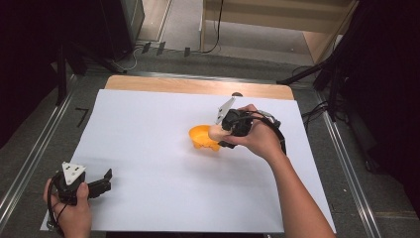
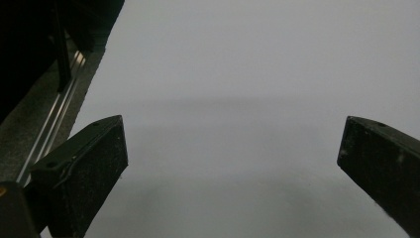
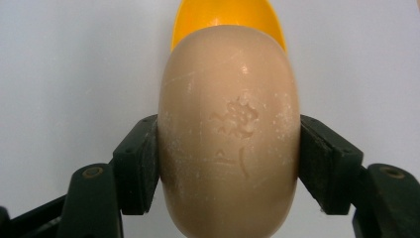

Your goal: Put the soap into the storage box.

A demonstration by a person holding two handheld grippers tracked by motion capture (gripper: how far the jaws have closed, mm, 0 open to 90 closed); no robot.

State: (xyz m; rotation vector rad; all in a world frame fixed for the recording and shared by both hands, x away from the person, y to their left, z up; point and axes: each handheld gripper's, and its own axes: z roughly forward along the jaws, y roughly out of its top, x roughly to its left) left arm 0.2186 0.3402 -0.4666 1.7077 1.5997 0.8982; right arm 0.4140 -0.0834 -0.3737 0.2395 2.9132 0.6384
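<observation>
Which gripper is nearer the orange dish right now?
Right. The right gripper holds a soap bar at the orange dish; the left gripper sits far off at the near-left corner.

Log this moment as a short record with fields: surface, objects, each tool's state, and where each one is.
surface: white sheet over a wooden table
objects: beige soap bar; orange dish
right tool: shut on the soap bar, jaws pressing its two sides
soap position: at the near rim of the orange dish, seen in the right gripper view; contact with the dish cannot be told
left tool: open, nothing between its jaws
left tool position: near left corner of the sheet, apart from the dish
</observation>
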